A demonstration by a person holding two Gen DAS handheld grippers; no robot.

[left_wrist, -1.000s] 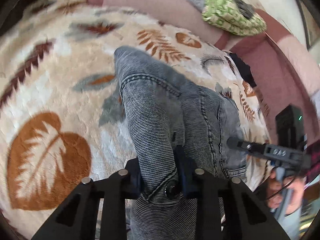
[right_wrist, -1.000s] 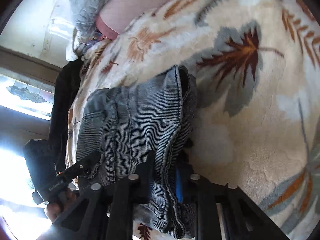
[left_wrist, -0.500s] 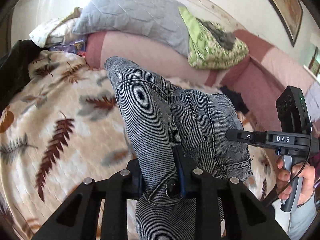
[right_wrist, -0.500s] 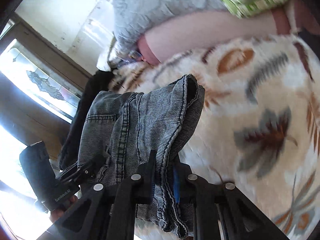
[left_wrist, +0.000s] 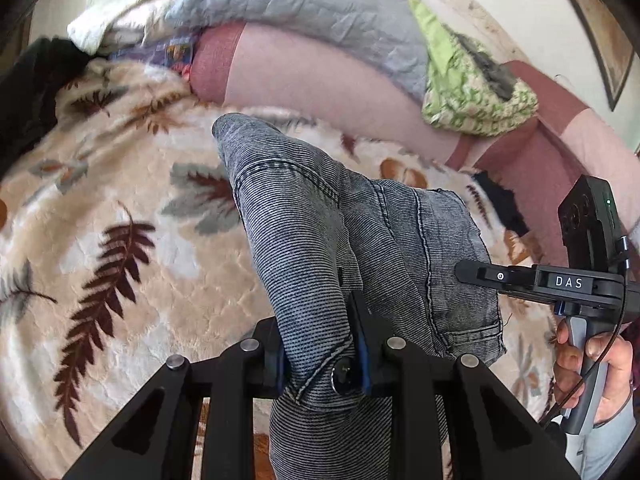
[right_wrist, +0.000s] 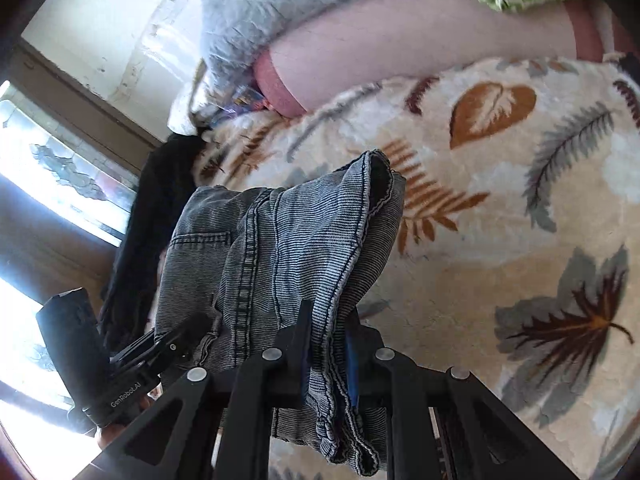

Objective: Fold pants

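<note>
Grey washed denim pants (left_wrist: 340, 240) hang bunched and lifted above a cream blanket (left_wrist: 100, 208) printed with brown and grey leaves. My left gripper (left_wrist: 320, 336) is shut on the waistband beside its metal button (left_wrist: 344, 372). In the right wrist view my right gripper (right_wrist: 326, 344) is shut on a stitched hem of the same pants (right_wrist: 288, 248), with a leg opening (right_wrist: 380, 176) gaping at the far end. The right gripper (left_wrist: 476, 274) also appears in the left wrist view, pinching the pants' right edge, with a hand (left_wrist: 600, 364) on its handle.
A pink bolster (left_wrist: 320, 76) lies along the blanket's far side, with a grey quilted pillow (left_wrist: 304, 4) and a green patterned pillow (left_wrist: 476, 92) on it. Dark clothing (left_wrist: 32, 92) sits at the blanket's left edge. A window (right_wrist: 52, 168) glows at left.
Both grippers have risen with the pants still gripped, lifting the denim off the blanket. The views have tilted up, bringing the bolster, pillows and wall into sight.
</note>
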